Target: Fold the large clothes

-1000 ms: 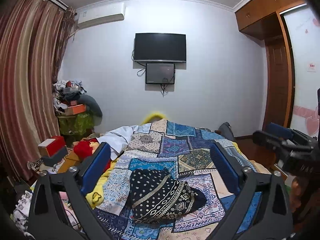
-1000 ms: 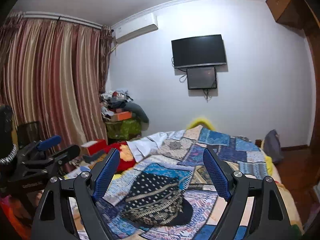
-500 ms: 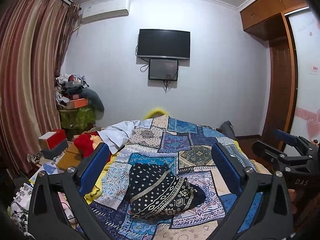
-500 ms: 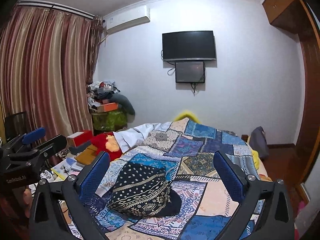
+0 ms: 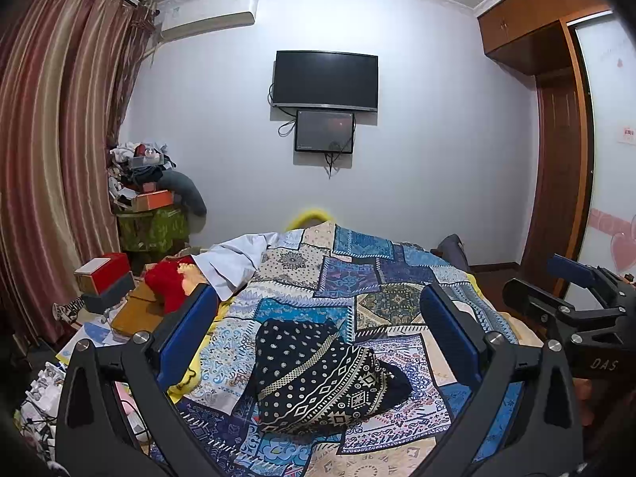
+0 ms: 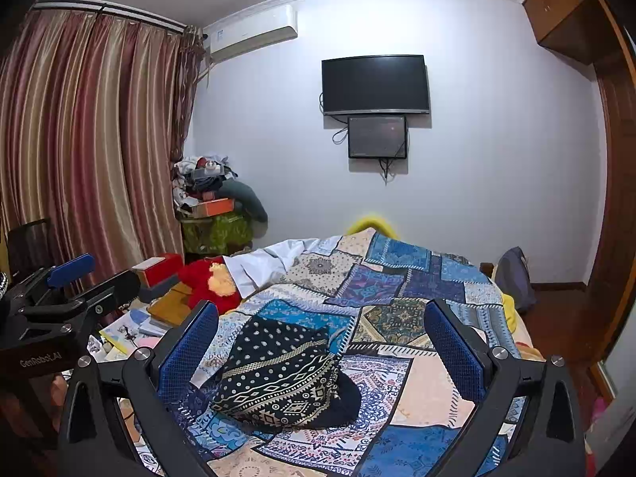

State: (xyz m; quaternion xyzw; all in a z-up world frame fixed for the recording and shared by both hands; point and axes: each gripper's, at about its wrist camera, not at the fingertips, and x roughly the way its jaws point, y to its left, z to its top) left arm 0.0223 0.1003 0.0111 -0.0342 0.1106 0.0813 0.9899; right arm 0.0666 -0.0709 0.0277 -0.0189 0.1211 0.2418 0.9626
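Note:
A dark navy garment (image 5: pixel 318 373) with white dots and diamond bands lies crumpled on the patchwork bedspread (image 5: pixel 381 274). My left gripper (image 5: pixel 318 310) hangs open above and short of it, nothing between its blue pads. In the right wrist view the same garment (image 6: pixel 278 373) lies below my right gripper (image 6: pixel 322 318), whose jaws stand wide open and empty. Each gripper shows at the edge of the other's view: the right gripper (image 5: pixel 572 290) at the right, the left gripper (image 6: pixel 67 282) at the left.
A red plush toy (image 5: pixel 169 284) and a white cloth (image 5: pixel 234 258) lie at the bed's left edge. Boxes (image 5: pixel 105 278), papers and a cluttered stand (image 5: pixel 151 214) fill the floor by the striped curtain (image 5: pixel 51 159). A wardrobe (image 5: pixel 556 159) stands right; a television (image 5: pixel 326 79) hangs ahead.
The right gripper's jaws have spread wider and its view has swung a little to the right. The left gripper's view shifted slightly. The garment has not moved.

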